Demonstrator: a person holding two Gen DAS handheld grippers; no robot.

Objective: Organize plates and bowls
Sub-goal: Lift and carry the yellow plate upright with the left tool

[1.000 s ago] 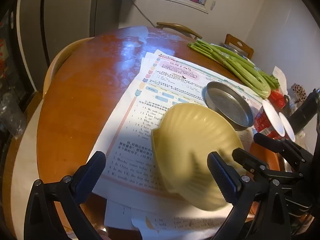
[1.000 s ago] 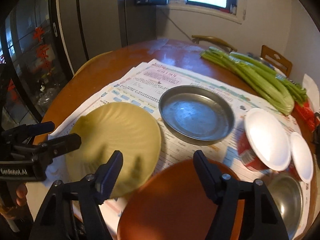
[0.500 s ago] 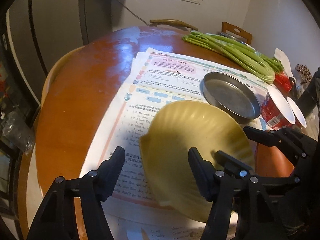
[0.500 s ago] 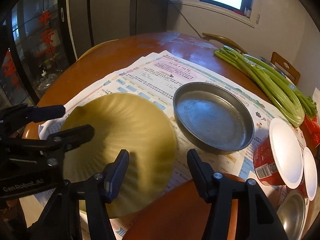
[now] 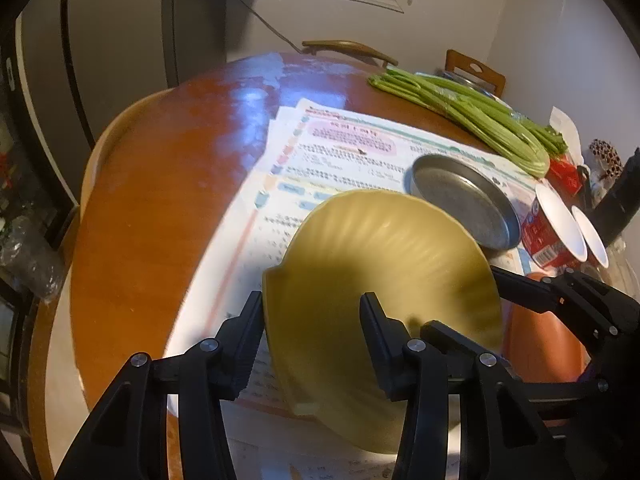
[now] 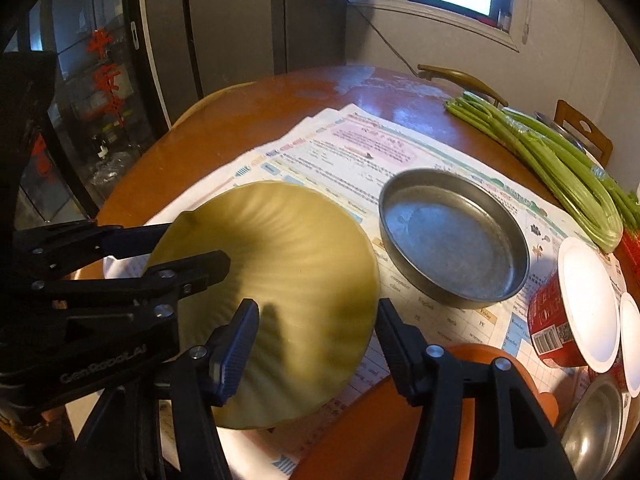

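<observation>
Yellow plate (image 5: pixel 384 276): shell-shaped and ribbed, it sat near the front of the surface (image 5: pixel 160 184) on the printed papers (image 5: pixel 344 152), tilted up on its left edge.
Left gripper (image 5: pixel 312 332): its fingers were clamped on the plate's near-left rim — one under the rim, one on the ribbed face.
Right gripper (image 6: pixel 316 344): its fingers stood apart around the plate's near-right edge; whether the pads pressed was not clear.
Orientation: the ribs fanned out toward the far right, the narrow hinge end at the near left; long axis ran left to right.
Risk: a thin rim grip on a tilted plate — it could swing or slip out.
Neighbour: the metal pan (image 6: pixel 452 236) lay just beside it; a wide swing could knock it.
</observation>
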